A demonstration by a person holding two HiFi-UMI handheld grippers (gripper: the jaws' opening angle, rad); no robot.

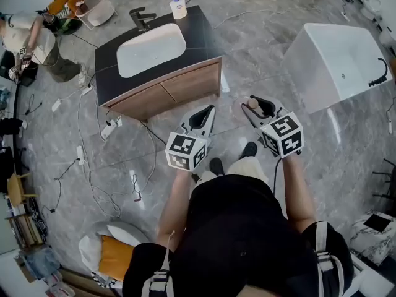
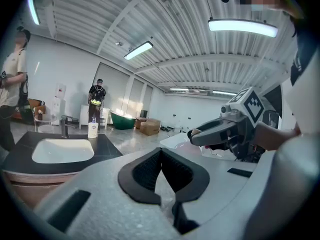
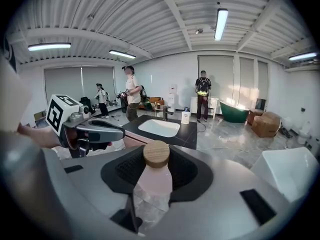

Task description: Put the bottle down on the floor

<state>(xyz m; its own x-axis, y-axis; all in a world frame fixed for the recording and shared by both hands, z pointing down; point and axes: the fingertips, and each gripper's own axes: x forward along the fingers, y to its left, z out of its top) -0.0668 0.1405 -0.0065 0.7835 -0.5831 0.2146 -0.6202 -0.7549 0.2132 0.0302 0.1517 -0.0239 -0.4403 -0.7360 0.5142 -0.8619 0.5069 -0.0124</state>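
Note:
My right gripper [image 1: 256, 106] is shut on a pale pink bottle [image 3: 152, 178] with a round wooden cap [image 1: 253, 103]. The bottle points up between the black pads, held in the air above the grey marble floor [image 1: 266, 39]. In the right gripper view the cap [image 3: 156, 153] sits level with the fingertips. My left gripper [image 1: 203, 115] is beside it on the left, at about the same height, shut with nothing between its pads [image 2: 140, 171]. The right gripper [image 2: 212, 133] also shows in the left gripper view, to the right. The person's feet stand below both grippers.
A dark-topped vanity [image 1: 204, 26] with a white sink, a tap and a soap bottle [image 1: 178, 6] stands ahead on the left. A white bathtub [image 1: 334, 57] stands ahead on the right. Cables [image 1: 93, 166] trail over the floor at left. Another person [image 1: 28, 42] crouches at far left.

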